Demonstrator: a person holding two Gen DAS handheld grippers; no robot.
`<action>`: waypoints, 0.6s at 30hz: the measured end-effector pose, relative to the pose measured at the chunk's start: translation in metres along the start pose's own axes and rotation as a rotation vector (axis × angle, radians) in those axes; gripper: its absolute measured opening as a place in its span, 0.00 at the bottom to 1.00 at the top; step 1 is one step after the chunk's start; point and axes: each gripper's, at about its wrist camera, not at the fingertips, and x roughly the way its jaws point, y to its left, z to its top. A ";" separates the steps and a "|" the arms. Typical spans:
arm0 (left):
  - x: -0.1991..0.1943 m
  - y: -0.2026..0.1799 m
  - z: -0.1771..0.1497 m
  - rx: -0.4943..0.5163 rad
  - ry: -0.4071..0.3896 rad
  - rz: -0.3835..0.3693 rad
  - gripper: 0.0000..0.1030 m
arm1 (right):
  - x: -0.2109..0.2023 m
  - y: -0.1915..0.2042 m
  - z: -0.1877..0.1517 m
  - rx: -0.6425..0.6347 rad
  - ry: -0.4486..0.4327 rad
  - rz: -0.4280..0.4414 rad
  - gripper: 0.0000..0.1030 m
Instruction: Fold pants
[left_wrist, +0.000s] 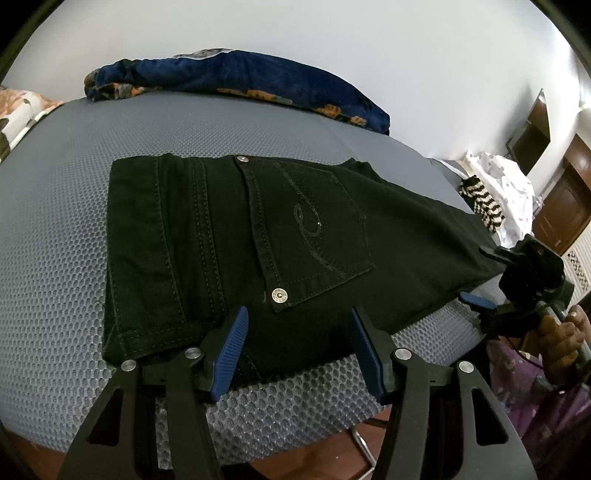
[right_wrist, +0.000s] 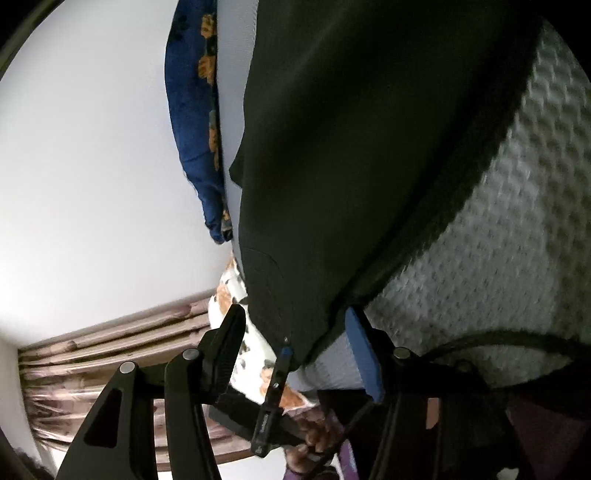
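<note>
The pants (left_wrist: 236, 236) lie flat on the grey mesh bed (left_wrist: 55, 240), black, back pocket (left_wrist: 310, 229) up, waistband end to the left and the legs running off to the right. They look already folded in half lengthwise, one leg on the other. The left gripper (left_wrist: 297, 350) hovers at the near edge of the seat area with its jaws spread wide and nothing between the blue pads (left_wrist: 231, 354). The right gripper (right_wrist: 295, 350) is at the leg end; in its own view its jaws stand apart, with cloth hanging just ahead of them, and that view is blurred, so whether a pad touches the fabric is hard to say.

The step in hand seems to be taking hold for the crosswise fold, bringing the legs over toward the waistband. To do it well, both layers should be pinched together at the near edge, not just the top one, or the lower leg will drag and skew. The left side would do best as an anchor near the seat while the right lifts the legs low and carries them over in one arc. Denim is stiff enough to keep a crease, so line up the edges before letting go. A blue blanket (left_wrist: 258, 74) lies at the far edge, well clear
</note>
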 end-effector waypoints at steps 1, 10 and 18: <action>0.000 0.000 0.000 0.002 0.000 0.001 0.56 | 0.000 -0.002 0.002 0.006 -0.004 -0.002 0.53; 0.000 -0.001 -0.001 -0.005 -0.002 -0.001 0.56 | 0.000 0.008 -0.001 -0.041 0.011 -0.002 0.53; 0.000 -0.002 -0.003 -0.004 -0.007 -0.002 0.56 | 0.009 0.002 0.006 -0.031 0.000 -0.009 0.52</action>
